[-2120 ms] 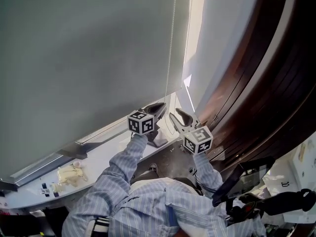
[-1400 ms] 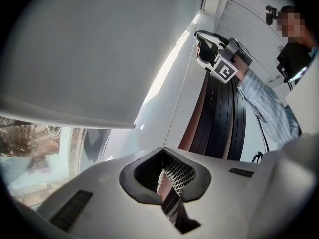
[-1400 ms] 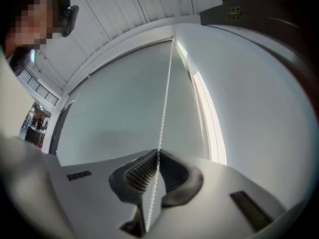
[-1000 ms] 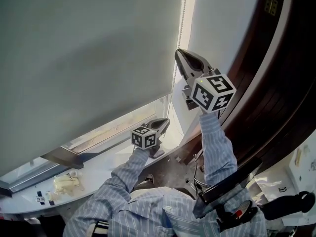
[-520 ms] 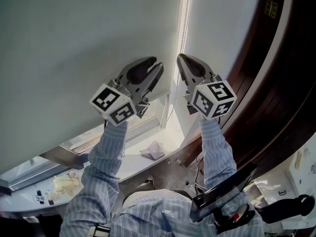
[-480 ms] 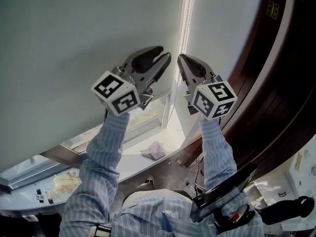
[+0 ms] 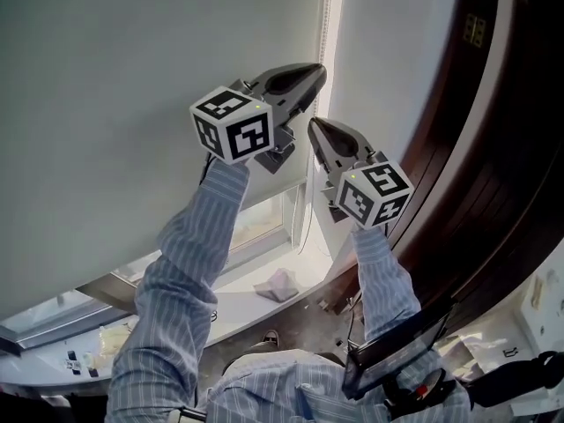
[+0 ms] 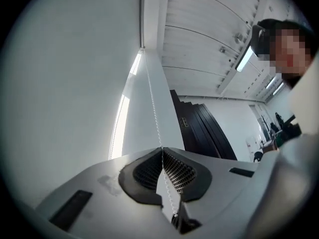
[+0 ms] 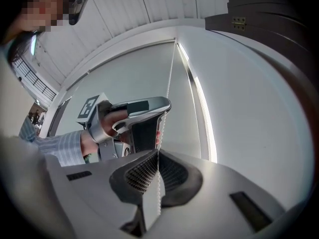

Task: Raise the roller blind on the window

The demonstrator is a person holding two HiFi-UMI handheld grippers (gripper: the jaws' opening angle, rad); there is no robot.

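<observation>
The grey roller blind fills the upper left of the head view. Its white bead chain hangs along the blind's right edge. My left gripper is raised high, just above my right gripper. In the left gripper view the left gripper has just closed, and the bead chain runs up from between its pads. In the right gripper view the right gripper is shut on the bead chain lower down, with the left gripper close above it.
A white window sill lies below with a crumpled cloth on it and small items at its left end. A white wall strip and dark wooden panelling stand to the right of the chain.
My left gripper has risen from near the sill to just above the right one, opening on the way and closing on the chain. The right gripper has stayed put.
</observation>
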